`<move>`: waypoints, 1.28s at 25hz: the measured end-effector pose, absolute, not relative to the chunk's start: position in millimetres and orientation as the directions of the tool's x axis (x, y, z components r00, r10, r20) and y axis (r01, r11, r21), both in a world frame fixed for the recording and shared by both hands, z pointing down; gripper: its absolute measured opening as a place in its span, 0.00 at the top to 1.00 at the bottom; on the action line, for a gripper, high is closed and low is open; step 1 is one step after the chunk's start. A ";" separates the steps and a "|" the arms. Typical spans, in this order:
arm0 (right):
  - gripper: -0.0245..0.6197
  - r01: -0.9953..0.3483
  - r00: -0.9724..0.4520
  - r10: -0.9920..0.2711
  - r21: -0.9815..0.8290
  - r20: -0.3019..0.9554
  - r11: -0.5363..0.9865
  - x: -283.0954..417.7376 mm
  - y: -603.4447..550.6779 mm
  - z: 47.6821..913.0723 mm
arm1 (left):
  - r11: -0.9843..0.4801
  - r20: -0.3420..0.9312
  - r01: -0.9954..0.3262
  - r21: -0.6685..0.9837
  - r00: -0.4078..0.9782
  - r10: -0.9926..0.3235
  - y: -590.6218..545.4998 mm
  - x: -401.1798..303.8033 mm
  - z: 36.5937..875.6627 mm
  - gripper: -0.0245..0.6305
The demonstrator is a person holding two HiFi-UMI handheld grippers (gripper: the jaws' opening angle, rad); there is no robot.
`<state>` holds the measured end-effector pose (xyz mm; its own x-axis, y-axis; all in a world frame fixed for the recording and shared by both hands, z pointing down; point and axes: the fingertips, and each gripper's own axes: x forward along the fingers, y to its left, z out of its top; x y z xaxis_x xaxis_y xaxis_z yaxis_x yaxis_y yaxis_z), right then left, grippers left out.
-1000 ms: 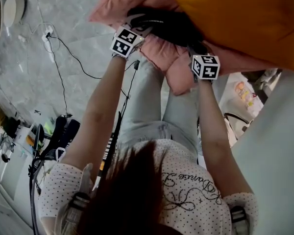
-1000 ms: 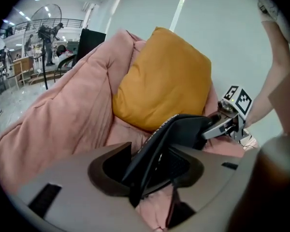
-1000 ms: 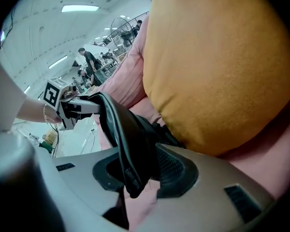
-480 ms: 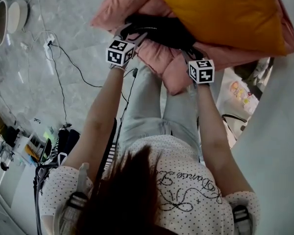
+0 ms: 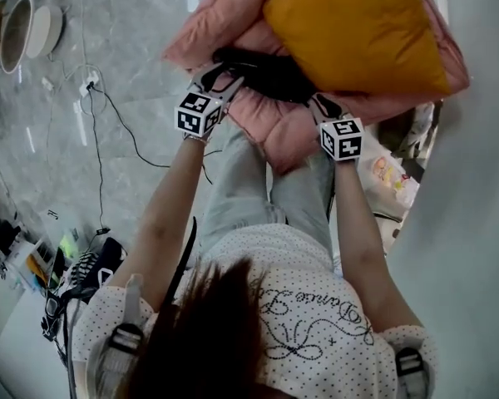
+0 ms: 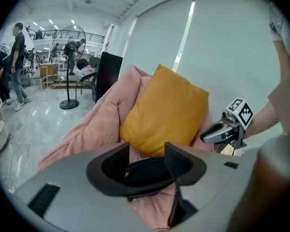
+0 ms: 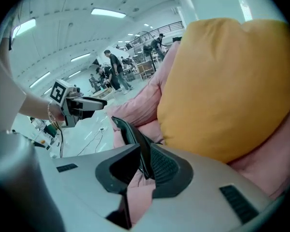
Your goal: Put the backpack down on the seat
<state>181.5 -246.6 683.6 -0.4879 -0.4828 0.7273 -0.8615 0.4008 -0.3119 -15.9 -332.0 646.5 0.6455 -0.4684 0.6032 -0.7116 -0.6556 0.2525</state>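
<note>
Resting on pink seat (image 5: 224, 15), orange cushion (image 5: 358, 32) — grey marble floor (image 5: 133, 40), trailing cables (image 5: 97, 160)

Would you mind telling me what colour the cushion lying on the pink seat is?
The cushion is mustard orange, plain with no pattern; the right gripper view shows it best.

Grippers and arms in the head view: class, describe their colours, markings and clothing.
The left gripper and right gripper are grey with dark jaws, each bearing a white cube with black square markers. The sleeves are short, white with dark dots.
</note>
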 end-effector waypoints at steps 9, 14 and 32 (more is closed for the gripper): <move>0.94 -0.861 -0.501 -0.641 -0.260 0.581 0.437 186.2 -294.4 575.1 | -0.634 0.489 -0.749 0.193 0.634 -0.600 -344.8 -6.0 562.7 0.83; 0.94 -0.864 -0.504 -0.724 -0.294 0.470 0.409 192.1 -312.0 515.9 | -0.634 0.413 -0.754 0.171 0.639 -0.649 -343.4 -2.6 512.5 0.94; 0.94 -0.840 -0.531 -0.837 -0.215 0.136 0.498 210.2 -307.5 322.4 | -0.687 0.151 -0.724 0.063 0.687 -0.711 -326.1 32.5 341.1 0.96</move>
